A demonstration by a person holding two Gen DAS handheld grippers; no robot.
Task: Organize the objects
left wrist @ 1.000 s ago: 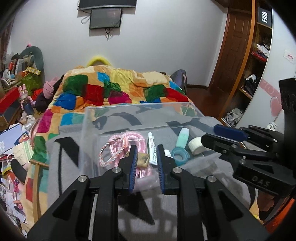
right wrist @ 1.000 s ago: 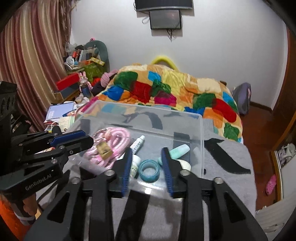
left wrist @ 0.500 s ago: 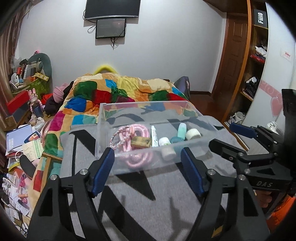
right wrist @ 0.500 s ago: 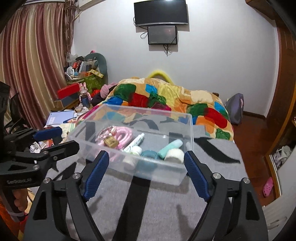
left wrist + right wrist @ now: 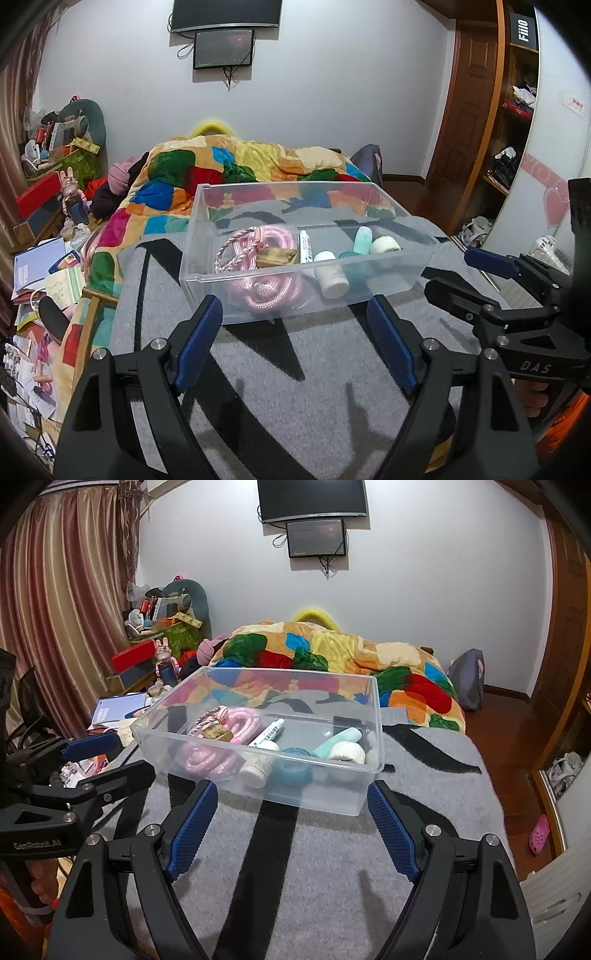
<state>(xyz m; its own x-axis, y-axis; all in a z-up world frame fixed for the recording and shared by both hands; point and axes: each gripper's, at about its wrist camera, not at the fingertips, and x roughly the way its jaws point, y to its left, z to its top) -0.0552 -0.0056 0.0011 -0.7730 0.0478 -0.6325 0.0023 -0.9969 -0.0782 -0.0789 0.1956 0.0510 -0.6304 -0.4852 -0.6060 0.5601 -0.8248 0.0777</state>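
A clear plastic bin is set on the gray blanket of the bed, just beyond both claws. Curtains are shown only in the right view, a wooden shelf unit only in the left. Inside are held a pink rope, a tube, a white bottle, a teal ring and a tape roll. The left claw and right claw are spread wide, nothing gripped

bright even light, sharp, fisheye-warped edges

Tube print too small to read; teal ring half hidden behind bottle.
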